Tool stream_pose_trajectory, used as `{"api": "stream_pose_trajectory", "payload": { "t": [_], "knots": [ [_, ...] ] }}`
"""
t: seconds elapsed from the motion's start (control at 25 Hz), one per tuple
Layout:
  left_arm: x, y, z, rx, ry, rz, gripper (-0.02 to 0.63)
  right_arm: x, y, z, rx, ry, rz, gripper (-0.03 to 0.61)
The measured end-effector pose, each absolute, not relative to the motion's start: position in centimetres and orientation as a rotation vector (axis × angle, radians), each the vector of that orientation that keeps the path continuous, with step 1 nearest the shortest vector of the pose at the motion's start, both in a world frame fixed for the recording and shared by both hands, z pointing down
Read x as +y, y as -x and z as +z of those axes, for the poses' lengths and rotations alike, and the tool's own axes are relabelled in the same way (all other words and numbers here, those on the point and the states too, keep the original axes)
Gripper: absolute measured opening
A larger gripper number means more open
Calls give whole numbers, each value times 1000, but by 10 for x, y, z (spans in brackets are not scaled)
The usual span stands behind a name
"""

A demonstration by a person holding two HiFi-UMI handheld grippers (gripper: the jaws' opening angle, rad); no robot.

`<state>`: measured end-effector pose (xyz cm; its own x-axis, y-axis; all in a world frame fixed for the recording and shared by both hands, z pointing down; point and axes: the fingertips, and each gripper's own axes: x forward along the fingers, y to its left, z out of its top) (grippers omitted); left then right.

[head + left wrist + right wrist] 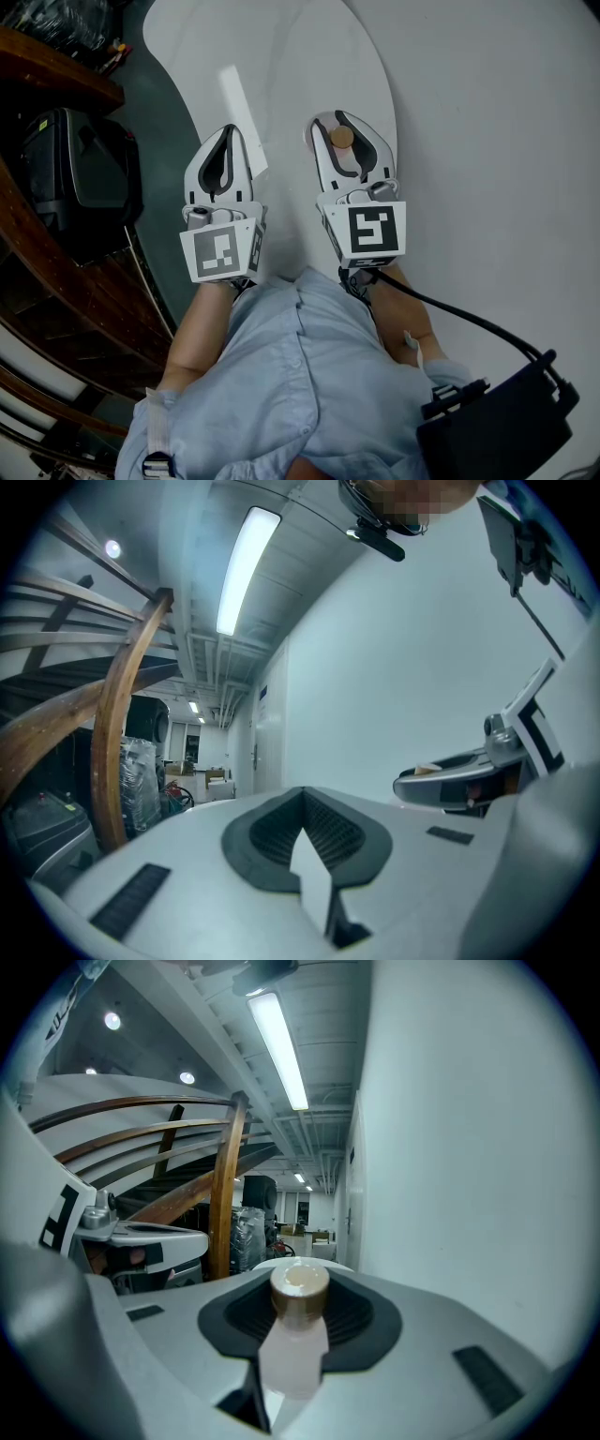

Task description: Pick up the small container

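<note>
The right gripper [343, 127] is clamped on the small container [298, 1309], apparently lifted above the desk [281, 56]. The left gripper [225, 141] is closed and empty. Next it only needs a steady hold.

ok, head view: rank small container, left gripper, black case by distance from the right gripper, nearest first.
1. small container: gripped between the jaws of the right gripper.
2. left gripper: alongside, to its left, over the white table.
3. black case: far left, off the table.
</note>
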<state>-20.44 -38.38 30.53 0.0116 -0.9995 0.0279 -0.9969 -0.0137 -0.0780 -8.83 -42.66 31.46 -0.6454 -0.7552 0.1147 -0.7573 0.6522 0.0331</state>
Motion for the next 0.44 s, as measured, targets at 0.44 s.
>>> {"api": "stream_pose_trajectory", "payload": {
  "t": [0.44],
  "knots": [
    [-381, 210, 304, 2182, 2202, -116, -1, -423, 93, 315, -2735, -1254, 23, 112]
  ]
}}
